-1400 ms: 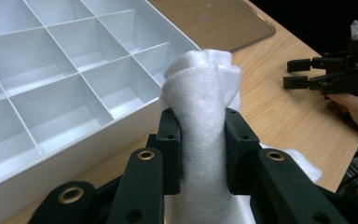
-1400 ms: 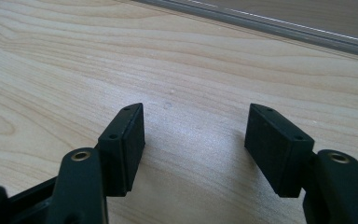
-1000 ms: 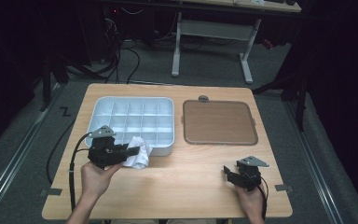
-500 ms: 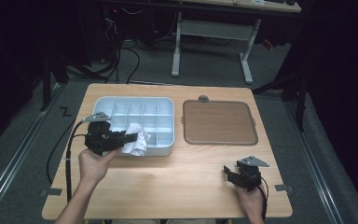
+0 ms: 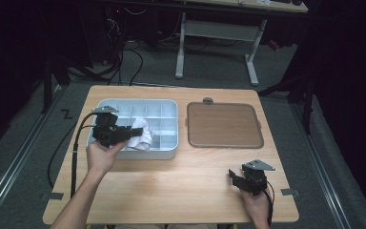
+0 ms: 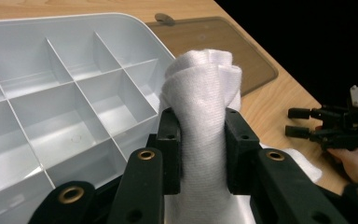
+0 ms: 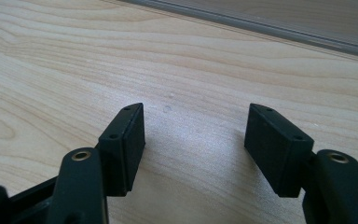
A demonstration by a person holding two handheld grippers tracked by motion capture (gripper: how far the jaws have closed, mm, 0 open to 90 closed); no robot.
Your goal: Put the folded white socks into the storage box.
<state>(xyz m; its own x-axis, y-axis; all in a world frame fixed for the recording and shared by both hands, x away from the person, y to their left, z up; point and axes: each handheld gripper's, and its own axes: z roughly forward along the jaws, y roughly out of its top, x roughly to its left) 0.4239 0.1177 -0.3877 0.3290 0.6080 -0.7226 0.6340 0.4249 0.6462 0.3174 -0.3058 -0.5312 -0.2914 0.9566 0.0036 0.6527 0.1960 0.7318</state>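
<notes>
Left gripper clamps white cloth, centre-left of frame, over compartment tray; cloth's long axis runs along the jaws. Right gripper empty, jaws apart, lower right, far off.

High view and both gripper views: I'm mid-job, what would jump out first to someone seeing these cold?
First, the white cloth pinched between the pads of the left gripper, held over the near part of the grey compartment tray at the table's left. Next, the brown lid lying flat to the tray's right. Last, the right gripper near the table's front right corner, jaws apart over bare wood.
</notes>
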